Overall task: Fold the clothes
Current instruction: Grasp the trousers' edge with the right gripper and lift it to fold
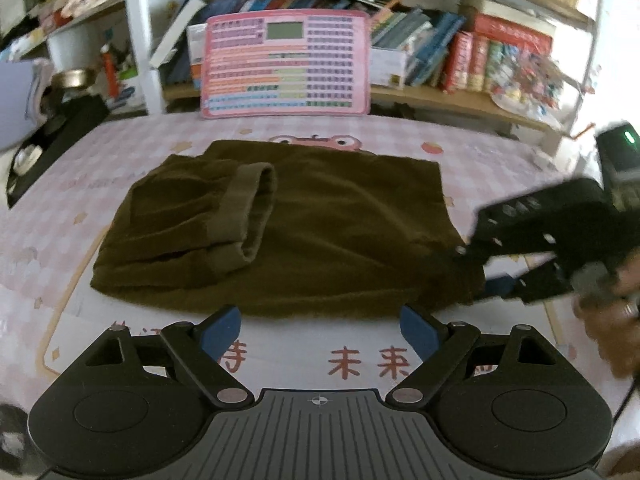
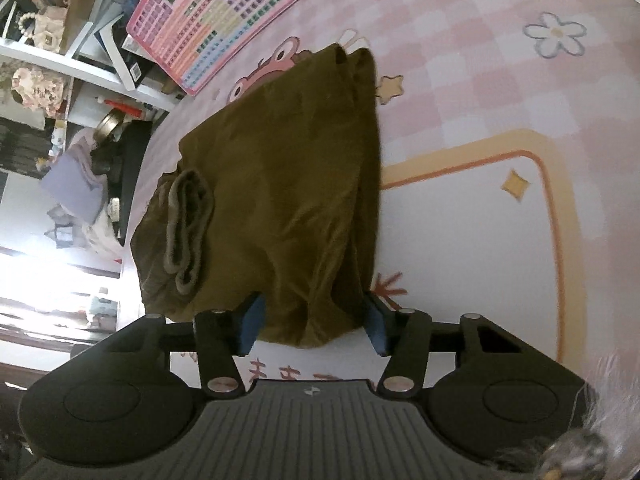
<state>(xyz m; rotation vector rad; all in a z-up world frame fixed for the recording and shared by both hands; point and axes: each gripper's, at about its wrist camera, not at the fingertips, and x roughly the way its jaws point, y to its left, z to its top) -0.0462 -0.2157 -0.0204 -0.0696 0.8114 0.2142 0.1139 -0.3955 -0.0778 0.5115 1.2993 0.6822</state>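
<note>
Pink checked mat (image 1: 480,168) below bookshelves (image 1: 440,60). Olive garment (image 1: 320,232) lies folded mid-mat, cuff (image 1: 248,216) on top. Left gripper (image 1: 320,330) spread wide, off the cloth. Right gripper (image 2: 314,326) straddles a corner, jaws apart; contact unclear.

A dark olive garment (image 1: 288,232) lies folded on the pink checked mat (image 1: 492,168), a ribbed cuff (image 1: 244,216) on top. The left gripper (image 1: 320,330) hovers spread at its near edge; the right gripper (image 1: 486,270) reaches its right corner
</note>
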